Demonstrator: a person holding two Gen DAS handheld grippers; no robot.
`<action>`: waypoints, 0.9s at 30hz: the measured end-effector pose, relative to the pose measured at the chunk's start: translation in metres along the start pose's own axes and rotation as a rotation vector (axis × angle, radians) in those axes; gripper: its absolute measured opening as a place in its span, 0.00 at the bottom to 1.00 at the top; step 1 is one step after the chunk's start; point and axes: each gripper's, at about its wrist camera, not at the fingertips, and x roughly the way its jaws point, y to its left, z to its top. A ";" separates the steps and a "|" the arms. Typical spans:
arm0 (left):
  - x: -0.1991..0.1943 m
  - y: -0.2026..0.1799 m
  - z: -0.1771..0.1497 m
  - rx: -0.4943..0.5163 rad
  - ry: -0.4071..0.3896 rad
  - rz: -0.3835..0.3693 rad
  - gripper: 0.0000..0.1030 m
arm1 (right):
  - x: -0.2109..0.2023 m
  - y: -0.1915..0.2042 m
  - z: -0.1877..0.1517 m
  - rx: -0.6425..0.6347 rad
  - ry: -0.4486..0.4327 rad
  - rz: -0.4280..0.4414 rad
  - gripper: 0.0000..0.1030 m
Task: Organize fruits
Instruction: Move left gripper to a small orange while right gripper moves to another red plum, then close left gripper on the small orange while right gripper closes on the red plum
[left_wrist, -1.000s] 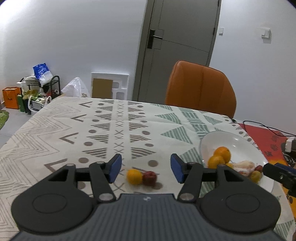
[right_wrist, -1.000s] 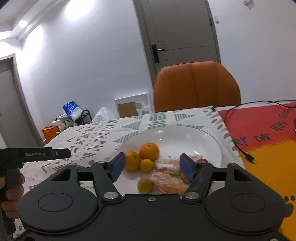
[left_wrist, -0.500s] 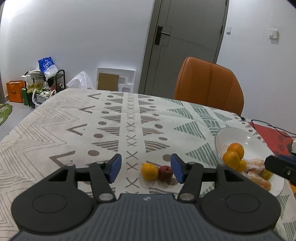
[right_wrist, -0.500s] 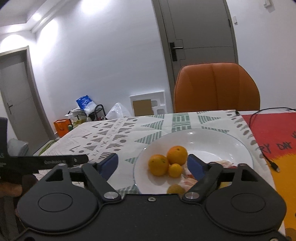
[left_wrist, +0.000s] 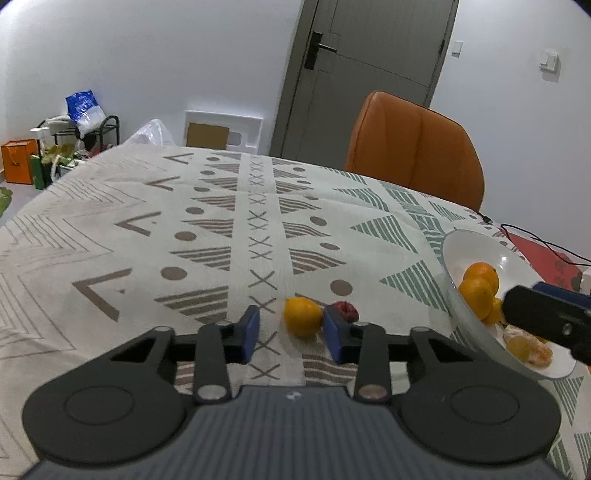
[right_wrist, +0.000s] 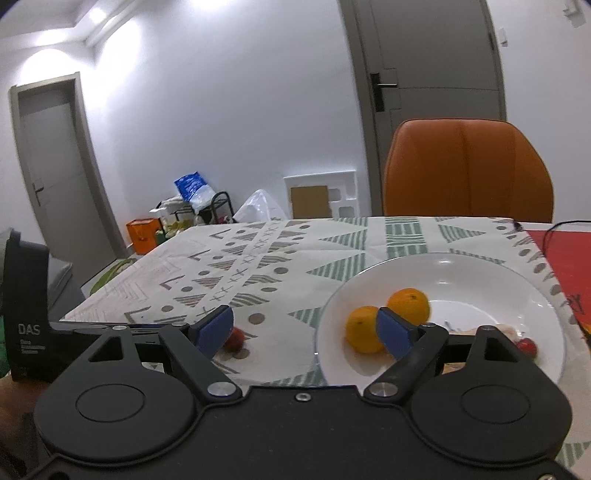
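Orange (left_wrist: 302, 316) btwn open left hand-held gripper (left_wrist: 291, 334) pads, on tablecloth (left_wrist: 221, 229)

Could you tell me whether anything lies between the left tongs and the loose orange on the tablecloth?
Nothing visible does. The left tongs are open around the orange, with bare tablecloth before it. The small red fruit sits just beside it, behind the right finger.

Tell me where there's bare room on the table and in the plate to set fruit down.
Free: the tablecloth left of and beyond the loose orange and red fruit; the plate's far half, behind its two oranges. Crowded: the plate's near side, with peeled pieces, and around the left gripper.
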 end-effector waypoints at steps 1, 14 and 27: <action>0.002 0.001 -0.001 -0.002 0.006 -0.006 0.23 | 0.002 0.001 0.000 -0.005 0.004 0.004 0.75; -0.023 0.025 0.003 -0.050 -0.013 -0.005 0.19 | 0.036 0.035 0.003 -0.073 0.073 0.076 0.47; -0.045 0.069 0.008 -0.109 -0.052 0.028 0.19 | 0.066 0.063 -0.001 -0.130 0.134 0.058 0.47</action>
